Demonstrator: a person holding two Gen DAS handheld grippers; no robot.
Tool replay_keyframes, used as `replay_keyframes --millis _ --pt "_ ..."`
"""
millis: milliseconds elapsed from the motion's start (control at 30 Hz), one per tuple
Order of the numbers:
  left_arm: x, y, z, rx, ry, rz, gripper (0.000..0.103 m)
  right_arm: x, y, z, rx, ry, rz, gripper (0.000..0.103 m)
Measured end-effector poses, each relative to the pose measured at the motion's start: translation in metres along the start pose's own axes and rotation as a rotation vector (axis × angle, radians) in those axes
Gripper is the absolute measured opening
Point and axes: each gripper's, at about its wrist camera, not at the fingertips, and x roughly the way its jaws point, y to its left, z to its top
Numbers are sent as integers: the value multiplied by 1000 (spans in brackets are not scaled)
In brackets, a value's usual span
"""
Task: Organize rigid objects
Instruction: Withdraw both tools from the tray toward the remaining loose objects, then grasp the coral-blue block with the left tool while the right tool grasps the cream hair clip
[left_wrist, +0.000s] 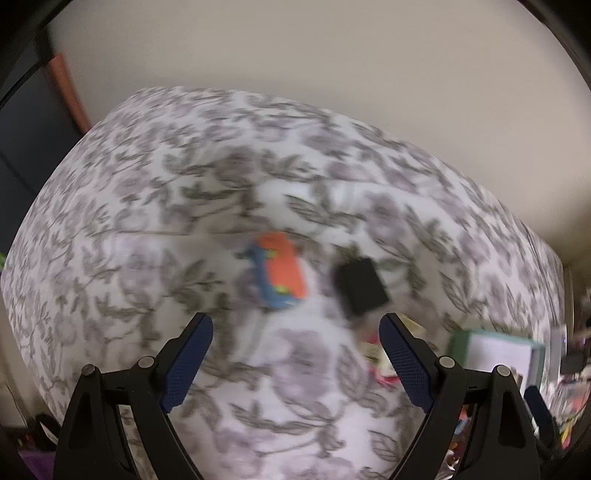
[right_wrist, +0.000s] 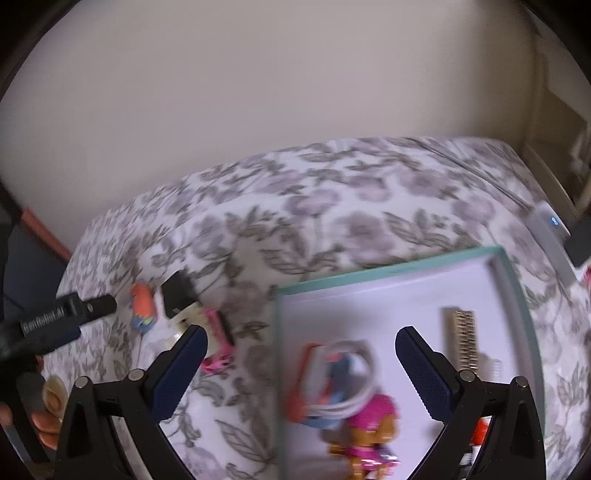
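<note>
Both views are blurred by motion. An orange and blue toy (left_wrist: 277, 271) and a black box (left_wrist: 360, 288) lie on the floral bedspread (left_wrist: 184, 229), just ahead of my open, empty left gripper (left_wrist: 295, 345). My right gripper (right_wrist: 300, 352) is open and empty above a teal-rimmed white tray (right_wrist: 513, 280). The tray holds an orange and blue toy wrapped in a white ring (right_wrist: 332, 384), a pink and orange figure (right_wrist: 369, 432) and a gold comb-like piece (right_wrist: 463, 339). The orange toy (right_wrist: 142, 304), the black box (right_wrist: 178, 291) and a pink item (right_wrist: 218, 341) lie left of the tray.
The left gripper's body (right_wrist: 55, 325) shows at the right wrist view's left edge. The tray (left_wrist: 495, 350) sits at the right in the left wrist view. A beige wall stands behind the bed. A grey device with a blue light (right_wrist: 550, 229) lies at the bed's right edge.
</note>
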Motion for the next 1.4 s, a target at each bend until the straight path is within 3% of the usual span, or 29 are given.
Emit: replay_keyframes --millis 367,633,1133,1200,1267,1300,1400 --pt "8 63 21 -100 -4 3 92 25 59 -8 -126 29 57 103" --pt "42 58 28 -89 15 -37 92 54 74 -15 -167 66 69 103" --pt "85 30 25 -44 9 -88 91 77 85 -24 -206 105 92 57" --pt "90 27 24 -33 7 -78 87 76 88 -25 -215 102 88 54" --pt "94 26 23 -22 8 -69 75 76 88 -25 -220 104 90 54" --pt "96 26 22 -19 10 -62 73 76 87 -25 -216 102 92 54" --pt "97 26 21 -19 13 -93 65 76 85 -25 -210 104 98 54"
